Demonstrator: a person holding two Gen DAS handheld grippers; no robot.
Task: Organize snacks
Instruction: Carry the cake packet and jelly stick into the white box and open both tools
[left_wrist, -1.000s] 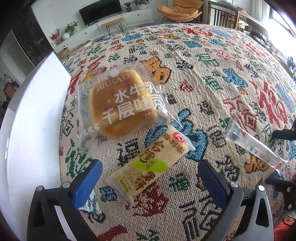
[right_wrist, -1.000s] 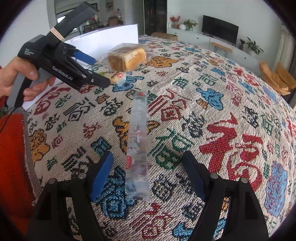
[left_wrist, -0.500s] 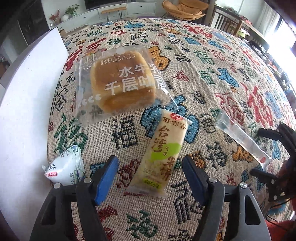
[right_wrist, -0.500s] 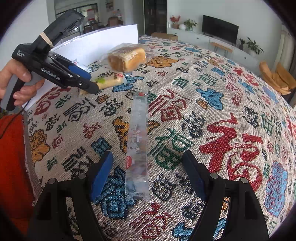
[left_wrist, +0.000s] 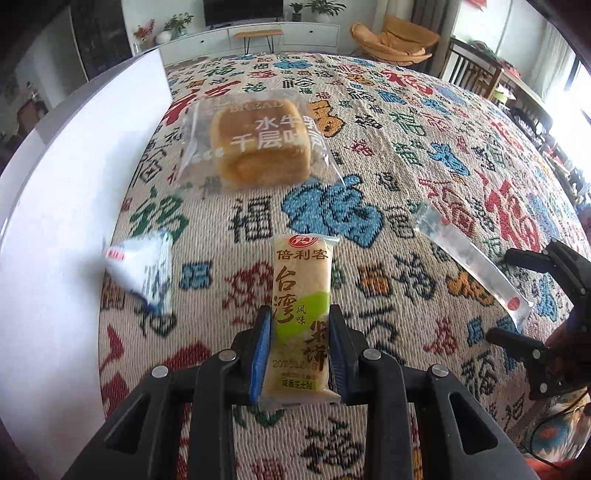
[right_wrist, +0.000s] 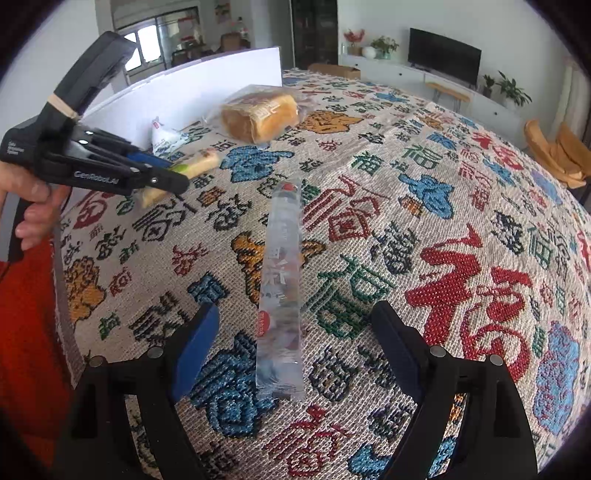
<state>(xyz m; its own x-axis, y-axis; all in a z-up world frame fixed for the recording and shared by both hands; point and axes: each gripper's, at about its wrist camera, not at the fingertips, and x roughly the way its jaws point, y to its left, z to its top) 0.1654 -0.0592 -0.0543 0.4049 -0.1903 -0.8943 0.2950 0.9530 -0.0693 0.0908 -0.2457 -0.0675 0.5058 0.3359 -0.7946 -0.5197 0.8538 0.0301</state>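
Two tongs at work: my left gripper clamps the rice bar (lifting comes next); my right gripper gapes wide over the clear stick.

The left wrist view sits low and close behind its own black, blue-padded fingers, facing across the desk under a woven cloth with coloured Chinese characters toward a white upright board and the television wall. The right wrist view looks along its own fingers from the desk's near edge, slightly higher, toward the same board (seen here at upper left). Both views share the long clear plastic sachet, the bagged square bread loaf and each other's gripper.
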